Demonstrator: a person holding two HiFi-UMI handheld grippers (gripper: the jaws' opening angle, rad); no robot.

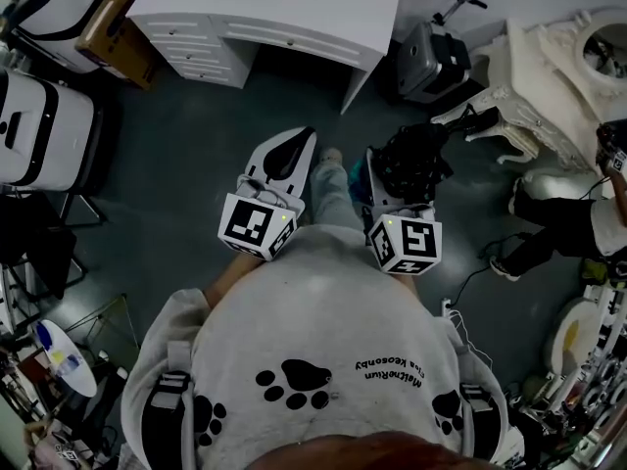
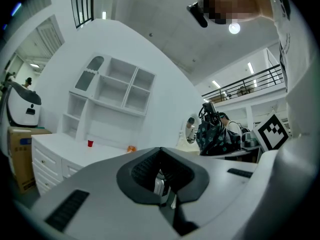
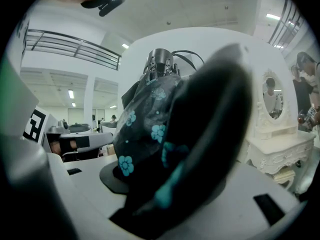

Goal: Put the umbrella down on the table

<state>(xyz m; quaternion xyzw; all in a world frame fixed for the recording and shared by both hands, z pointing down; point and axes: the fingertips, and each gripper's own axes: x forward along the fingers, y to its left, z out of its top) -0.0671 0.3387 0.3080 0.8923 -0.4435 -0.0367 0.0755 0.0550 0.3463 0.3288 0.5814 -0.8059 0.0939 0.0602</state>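
Note:
A folded dark umbrella (image 1: 411,160) with teal flowers is clamped in my right gripper (image 1: 404,179), in front of my body and above the floor. Its fabric and metal tip (image 3: 161,63) fill the right gripper view, and the jaws press on the cloth (image 3: 150,129). The umbrella (image 2: 216,134) also appears at the right of the left gripper view. My left gripper (image 1: 290,150) hangs beside it, jaws together with nothing in them, its tips (image 2: 162,154) meeting. The white table (image 1: 294,3) with drawers stands ahead, its top (image 2: 65,146) seen low on the left.
A red cup (image 2: 90,143) stands on the white table, under a wall shelf unit (image 2: 112,91). A grey suitcase (image 1: 431,57) and an ornate white vanity (image 1: 549,76) are at the right. White cases (image 1: 44,130) and a cardboard box (image 1: 118,37) stand at the left. A person (image 1: 568,223) sits far right.

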